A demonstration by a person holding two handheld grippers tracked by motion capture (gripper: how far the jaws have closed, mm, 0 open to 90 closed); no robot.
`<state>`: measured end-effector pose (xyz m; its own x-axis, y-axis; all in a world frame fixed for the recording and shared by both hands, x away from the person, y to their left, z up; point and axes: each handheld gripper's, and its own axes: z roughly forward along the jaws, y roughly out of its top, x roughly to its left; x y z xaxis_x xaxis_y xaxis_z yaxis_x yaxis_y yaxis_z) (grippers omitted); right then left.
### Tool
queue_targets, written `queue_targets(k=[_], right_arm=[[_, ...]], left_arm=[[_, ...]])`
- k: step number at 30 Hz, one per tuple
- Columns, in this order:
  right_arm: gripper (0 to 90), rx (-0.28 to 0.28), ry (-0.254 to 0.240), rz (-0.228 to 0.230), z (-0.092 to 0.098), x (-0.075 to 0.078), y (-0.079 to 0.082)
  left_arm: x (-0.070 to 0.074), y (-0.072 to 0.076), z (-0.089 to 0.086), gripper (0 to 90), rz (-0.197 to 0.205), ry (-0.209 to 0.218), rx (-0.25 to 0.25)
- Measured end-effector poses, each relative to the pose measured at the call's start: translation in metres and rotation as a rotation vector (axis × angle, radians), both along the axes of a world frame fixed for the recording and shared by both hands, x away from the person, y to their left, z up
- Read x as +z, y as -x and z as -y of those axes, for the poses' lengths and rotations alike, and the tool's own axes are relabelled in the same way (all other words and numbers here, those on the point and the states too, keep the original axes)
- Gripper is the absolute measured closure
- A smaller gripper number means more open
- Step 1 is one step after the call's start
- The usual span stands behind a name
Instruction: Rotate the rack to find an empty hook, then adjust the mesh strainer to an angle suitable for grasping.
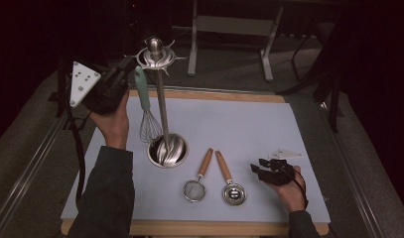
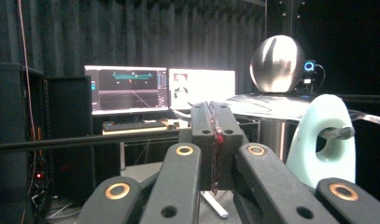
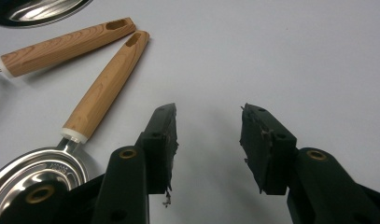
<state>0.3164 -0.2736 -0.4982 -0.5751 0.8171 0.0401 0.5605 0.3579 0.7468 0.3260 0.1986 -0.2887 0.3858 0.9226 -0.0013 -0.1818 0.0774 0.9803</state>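
A steel utensil stand (image 1: 162, 106) rises from a round base (image 1: 168, 150) to a ball top (image 2: 276, 63) ringed with hooks. From one hook hangs a whisk (image 1: 149, 124) by the loop of its mint-green handle (image 2: 325, 140). My left gripper (image 1: 128, 64) is held high just left of that handle, jaws shut with nothing between them (image 2: 214, 112). A small strainer (image 1: 194, 190) and a steel measuring spoon (image 1: 233, 193), both with wooden handles (image 3: 106, 88), lie on the mat. My right gripper (image 1: 255, 168) rests low to the right of them, open and empty (image 3: 208, 112).
A pale blue mat (image 1: 249, 119) covers the wooden table. Beyond the table stand the legs of a metal frame (image 1: 229, 29). Two lit monitors (image 2: 127, 88) and a keyboard sit on a desk in the left gripper view. A metal rail (image 1: 26, 168) runs along the left side.
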Motion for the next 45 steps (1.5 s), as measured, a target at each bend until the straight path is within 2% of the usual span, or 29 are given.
queue_targets(k=[12, 18, 24, 30, 34, 38, 40, 45], right_arm=[[55.0, 0.002, 0.003, -0.004, 0.000, -0.001, 0.000], [55.0, 0.002, 0.004, -0.005, 0.000, -0.001, -0.001], [55.0, 0.002, 0.004, -0.007, 0.001, -0.001, -0.001], [54.9, 0.004, 0.000, -0.006, 0.000, -0.001, 0.000], [54.9, 0.006, 0.000, -0.009, 0.000, -0.002, 0.000], [54.8, 0.008, -0.004, -0.009, -0.002, -0.001, 0.000], [54.8, 0.012, -0.002, -0.008, -0.003, 0.000, 0.001], [54.8, 0.020, -0.007, -0.011, -0.007, 0.000, 0.002]], left_arm=[[-0.003, 0.000, -0.002, 89.7, -0.022, -0.018, -0.004], [-0.004, 0.003, -0.004, 89.5, -0.018, -0.031, -0.004], [-0.004, 0.008, -0.013, 88.4, -0.026, -0.012, -0.002], [-0.010, 0.012, -0.025, 87.9, -0.053, -0.024, 0.019], [-0.020, 0.013, -0.033, 87.0, -0.090, -0.036, 0.029], [-0.038, 0.016, -0.041, 85.9, -0.133, -0.045, 0.031], [-0.049, 0.017, -0.045, 85.1, -0.164, -0.060, 0.042], [-0.084, 0.019, -0.057, 85.0, -0.248, -0.043, 0.066]])
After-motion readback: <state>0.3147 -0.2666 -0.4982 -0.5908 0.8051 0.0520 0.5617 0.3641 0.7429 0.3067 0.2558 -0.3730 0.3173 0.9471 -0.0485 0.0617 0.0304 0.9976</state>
